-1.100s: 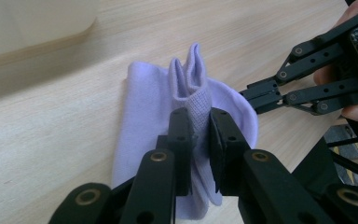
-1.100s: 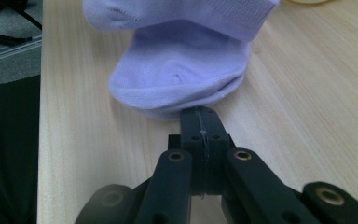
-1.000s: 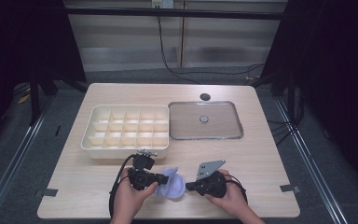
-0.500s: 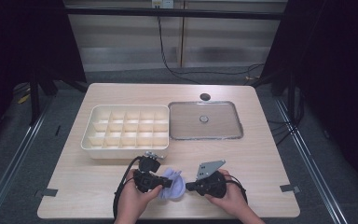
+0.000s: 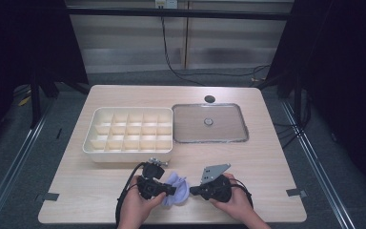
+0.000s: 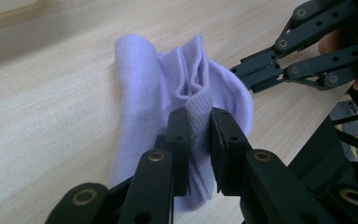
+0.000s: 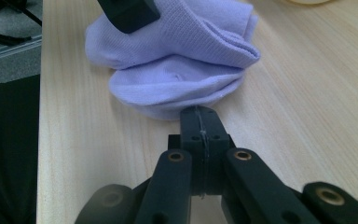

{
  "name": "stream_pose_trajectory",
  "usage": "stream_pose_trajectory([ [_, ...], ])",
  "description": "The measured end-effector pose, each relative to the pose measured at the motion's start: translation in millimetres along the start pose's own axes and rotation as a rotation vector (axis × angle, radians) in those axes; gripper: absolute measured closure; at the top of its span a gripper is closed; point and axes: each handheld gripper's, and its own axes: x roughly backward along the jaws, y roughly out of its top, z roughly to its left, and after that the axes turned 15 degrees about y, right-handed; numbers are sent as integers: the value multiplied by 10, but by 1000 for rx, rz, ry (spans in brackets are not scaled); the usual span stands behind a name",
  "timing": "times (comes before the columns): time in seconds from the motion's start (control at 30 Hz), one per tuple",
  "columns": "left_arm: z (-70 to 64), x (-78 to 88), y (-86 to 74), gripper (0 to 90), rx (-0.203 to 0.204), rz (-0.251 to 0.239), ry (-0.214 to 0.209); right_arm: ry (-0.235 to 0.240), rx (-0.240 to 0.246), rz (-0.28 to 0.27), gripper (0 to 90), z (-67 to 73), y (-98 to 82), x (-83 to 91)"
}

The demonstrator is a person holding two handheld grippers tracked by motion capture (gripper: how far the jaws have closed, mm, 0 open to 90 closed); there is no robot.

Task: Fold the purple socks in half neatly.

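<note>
- Left gripper view: my left gripper (image 6: 199, 135) has its jaws pinched on a ribbed fold of the crumpled lilac knit sock (image 6: 186, 93).
- My right gripper (image 7: 200, 122) has its jaws pressed together at the sock's edge (image 7: 177, 88); whether cloth is caught, I cannot tell.
- High view: the sock (image 5: 177, 188) lies between both grippers at the pale wooden table's (image 5: 276, 162) near edge.
- Beyond stand a cream compartment tray (image 5: 129, 134) and a clear flat lid (image 5: 208, 123).

A pale lilac sock (image 5: 176, 189) lay bunched and folded over itself on the light wooden table (image 5: 267, 162), near its front edge and just in front of the cream compartment box (image 5: 128, 133). Its ribbed cuff (image 6: 198, 109) stood up in a fold, while the smoother rounded part (image 7: 177, 88) spread flat against the tabletop.
</note>
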Motion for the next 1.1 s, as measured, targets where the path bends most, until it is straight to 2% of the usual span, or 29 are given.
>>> stream_pose_trajectory([
  [0.33, -28, -28, -26, 764, -8, 5, -2, 5, -2, -1, 900, -3, -1, 0],
  [0.4, -28, -30, -25, 757, -24, 8, -4, 5, -3, -1, 900, -3, -1, 0],
  [0.7, -44, -25, -26, 735, -19, 8, -5, 7, -3, -1, 900, -5, -2, 0],
  [1.1, -56, 97, 16, 719, -11, -15, -16, 6, -3, -1, 900, -4, -1, 0],
])
